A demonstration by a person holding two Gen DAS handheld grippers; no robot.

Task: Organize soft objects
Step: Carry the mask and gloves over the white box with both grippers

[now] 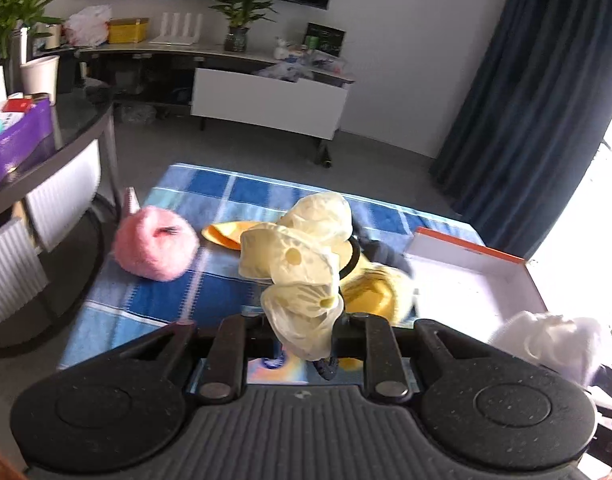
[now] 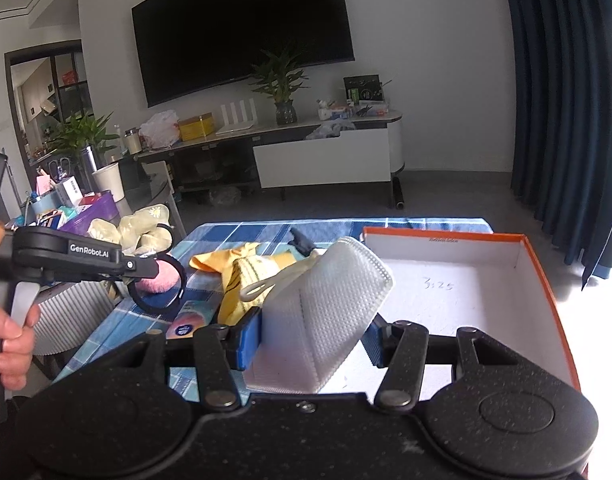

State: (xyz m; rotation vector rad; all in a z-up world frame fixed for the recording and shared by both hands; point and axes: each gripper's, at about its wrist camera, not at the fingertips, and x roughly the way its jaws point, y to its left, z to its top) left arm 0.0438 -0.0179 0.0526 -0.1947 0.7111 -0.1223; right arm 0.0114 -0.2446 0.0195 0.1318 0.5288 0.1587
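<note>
1. Our left gripper (image 1: 301,332) is clamped on a pale yellow scrunchie (image 1: 301,264); its fingertips are hidden behind the fabric.
2. Our right gripper (image 2: 312,340) grasps a white mesh mask (image 2: 326,304) beside the white box (image 2: 546,280), whose near wall is cut off.

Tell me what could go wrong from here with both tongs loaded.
1. The pale yellow flower-shaped fabric hair tie, pinched by one edge in the left tongs, dangles a black elastic loop that might snag.
2. The white mesh face mask sits loosely in the right tongs and may slip short of the orange-rimmed white cardboard box.
</note>
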